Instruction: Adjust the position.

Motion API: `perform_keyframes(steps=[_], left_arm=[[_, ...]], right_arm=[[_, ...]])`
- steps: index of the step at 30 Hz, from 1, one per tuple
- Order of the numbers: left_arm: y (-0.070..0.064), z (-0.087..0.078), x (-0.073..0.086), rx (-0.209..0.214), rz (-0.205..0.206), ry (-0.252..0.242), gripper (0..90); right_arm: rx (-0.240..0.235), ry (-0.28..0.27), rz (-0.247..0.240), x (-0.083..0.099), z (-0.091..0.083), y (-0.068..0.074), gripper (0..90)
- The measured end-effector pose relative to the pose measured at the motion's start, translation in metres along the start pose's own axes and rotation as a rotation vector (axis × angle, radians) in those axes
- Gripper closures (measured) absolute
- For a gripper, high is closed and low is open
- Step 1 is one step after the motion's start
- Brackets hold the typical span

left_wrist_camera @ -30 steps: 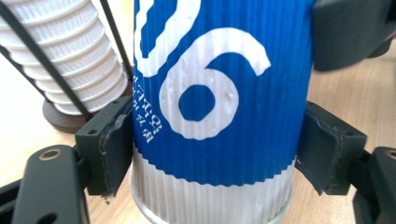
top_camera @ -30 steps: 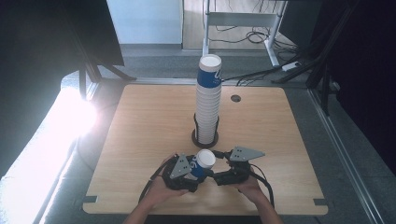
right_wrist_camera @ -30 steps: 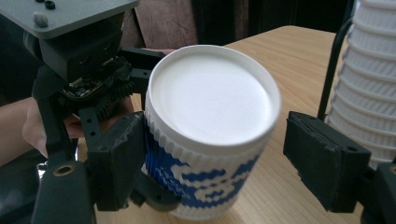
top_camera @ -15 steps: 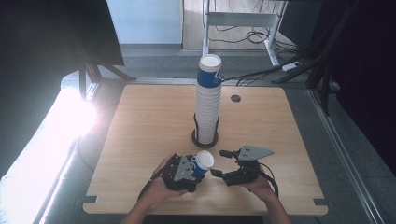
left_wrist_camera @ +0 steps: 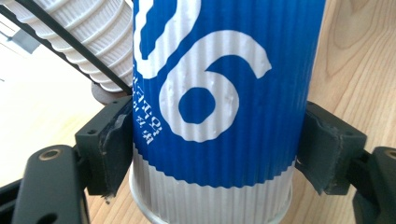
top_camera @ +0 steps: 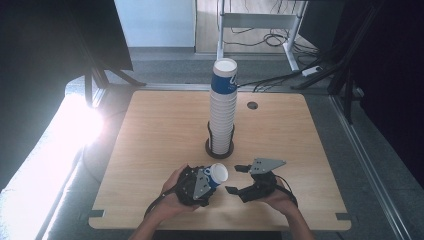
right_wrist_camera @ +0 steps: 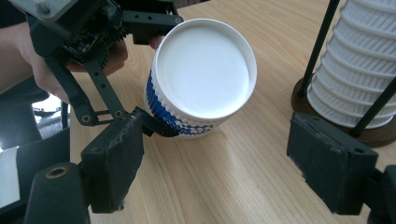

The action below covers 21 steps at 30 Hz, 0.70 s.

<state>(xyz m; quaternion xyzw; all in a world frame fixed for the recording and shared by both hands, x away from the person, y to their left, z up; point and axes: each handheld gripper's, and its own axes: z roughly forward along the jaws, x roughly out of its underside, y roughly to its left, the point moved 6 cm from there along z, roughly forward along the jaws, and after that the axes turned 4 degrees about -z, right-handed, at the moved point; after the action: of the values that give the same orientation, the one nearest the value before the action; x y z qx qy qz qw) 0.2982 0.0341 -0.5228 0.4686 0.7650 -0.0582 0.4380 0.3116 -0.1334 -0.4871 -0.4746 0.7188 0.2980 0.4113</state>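
A blue and white ribbed paper cup (top_camera: 216, 175) lies on its side just above the table, near the front edge. My left gripper (top_camera: 202, 182) is shut on it, with both pads pressed on the cup's sides (left_wrist_camera: 219, 93). My right gripper (top_camera: 239, 179) stands open a little to the cup's right, jaws wide apart and nothing between them. In the right gripper view the cup's white round end (right_wrist_camera: 203, 77) faces my right gripper (right_wrist_camera: 224, 163), and my left gripper (right_wrist_camera: 93, 37) holds it from behind.
A tall stack of the same cups (top_camera: 223, 110) stands in a black wire holder (top_camera: 220, 148) at the table's middle, just beyond both grippers. The wooden table (top_camera: 150, 130) has a cable hole (top_camera: 252, 105) at the back. The stack (right_wrist_camera: 359, 70) is close on the right.
My right gripper has drawn back to the right, away from the cup, and now stands apart from it. My left gripper keeps its hold on the cup and has barely moved.
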Motion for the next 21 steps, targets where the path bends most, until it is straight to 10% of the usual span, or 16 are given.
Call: perform_keyframes(steps=[14, 21], left_arm=[[-0.005, 0.002, -0.003, -0.031, 0.079, 0.039, 20.6], [-0.008, 0.001, -0.009, -0.077, 0.126, 0.031, 20.6]], right_arm=[[-0.019, 0.082, -0.005, 0.001, -0.004, -0.002, 19.1], [-0.085, 0.291, -0.005, -0.012, -0.009, -0.006, 18.1]])
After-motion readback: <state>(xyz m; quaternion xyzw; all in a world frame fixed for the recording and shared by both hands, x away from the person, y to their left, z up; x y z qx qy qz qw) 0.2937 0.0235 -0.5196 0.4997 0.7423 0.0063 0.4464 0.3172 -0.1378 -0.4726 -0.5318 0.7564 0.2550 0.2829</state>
